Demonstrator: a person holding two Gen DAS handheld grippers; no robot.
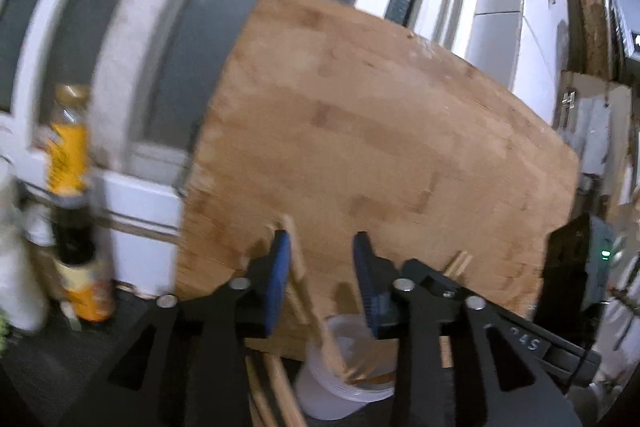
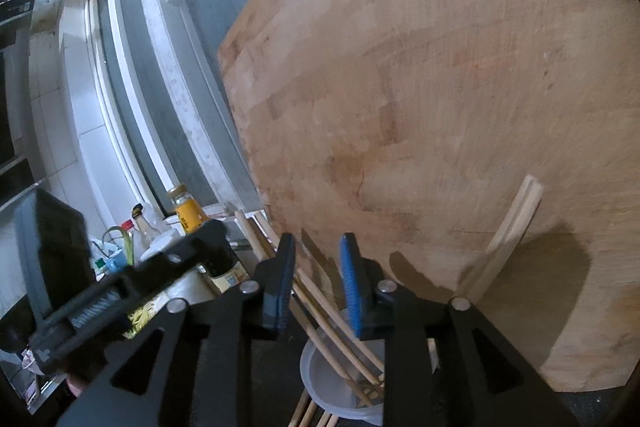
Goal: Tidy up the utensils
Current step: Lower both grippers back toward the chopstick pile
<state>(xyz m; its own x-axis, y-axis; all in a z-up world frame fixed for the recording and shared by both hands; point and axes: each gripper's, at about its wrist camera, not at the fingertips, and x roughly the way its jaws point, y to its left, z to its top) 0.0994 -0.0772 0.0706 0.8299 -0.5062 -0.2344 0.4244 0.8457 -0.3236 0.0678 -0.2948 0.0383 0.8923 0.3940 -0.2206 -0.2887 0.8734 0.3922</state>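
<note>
A translucent white plastic cup (image 1: 344, 371) stands on the dark counter in front of a leaning wooden cutting board (image 1: 372, 131). Wooden chopsticks (image 1: 304, 291) stick out of the cup and lean on the board. More chopsticks (image 1: 276, 395) lie beside the cup. My left gripper (image 1: 322, 263) is open just above the cup, with a chopstick beside its left pad. In the right wrist view the cup (image 2: 340, 383) holds several chopsticks (image 2: 320, 303), and my right gripper (image 2: 318, 267) is open above it. The left gripper's body (image 2: 132, 279) shows at the left.
Sauce bottles (image 1: 72, 211) and a white container (image 1: 16, 267) stand at the left by the window sill. The cutting board (image 2: 440, 107) fills the right side. More bottles and jars (image 2: 184, 215) crowd the counter behind. A light chopstick pair (image 2: 508, 231) leans on the board.
</note>
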